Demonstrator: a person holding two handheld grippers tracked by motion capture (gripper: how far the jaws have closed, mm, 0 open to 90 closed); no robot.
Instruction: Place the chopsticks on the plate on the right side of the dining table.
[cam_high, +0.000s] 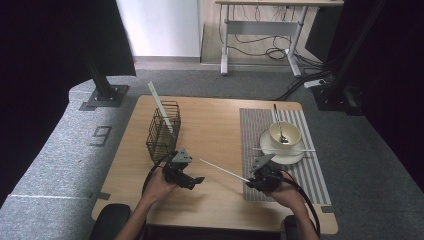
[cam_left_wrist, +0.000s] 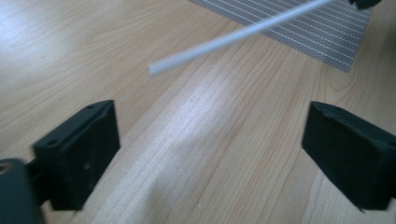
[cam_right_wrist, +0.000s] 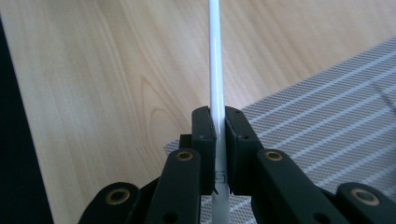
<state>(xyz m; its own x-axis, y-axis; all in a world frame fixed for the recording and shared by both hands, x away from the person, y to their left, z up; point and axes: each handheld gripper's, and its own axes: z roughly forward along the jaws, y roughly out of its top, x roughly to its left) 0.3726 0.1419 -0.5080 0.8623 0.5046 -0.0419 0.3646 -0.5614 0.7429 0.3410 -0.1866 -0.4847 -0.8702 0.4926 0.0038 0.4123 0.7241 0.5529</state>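
My right gripper (cam_high: 250, 180) is shut on a white chopstick (cam_high: 222, 170), which points left over the bare wood toward my left gripper (cam_high: 199, 180). In the right gripper view the chopstick (cam_right_wrist: 215, 60) runs straight up from between the closed jaws (cam_right_wrist: 220, 130). My left gripper (cam_left_wrist: 210, 144) stands open just above the table, and the chopstick's free tip (cam_left_wrist: 156, 69) hovers beyond its jaws, apart from them. A second white chopstick (cam_high: 285, 149) lies across the white plate (cam_high: 295, 157). Another white chopstick (cam_high: 161, 106) leans in the black wire basket (cam_high: 162, 132).
A cream bowl (cam_high: 286, 132) with a metal utensil (cam_high: 278, 120) in it sits on the plate, on a grey striped placemat (cam_high: 312, 175) at the table's right. The wire basket stands at the left middle. A desk and cables lie on the floor beyond.
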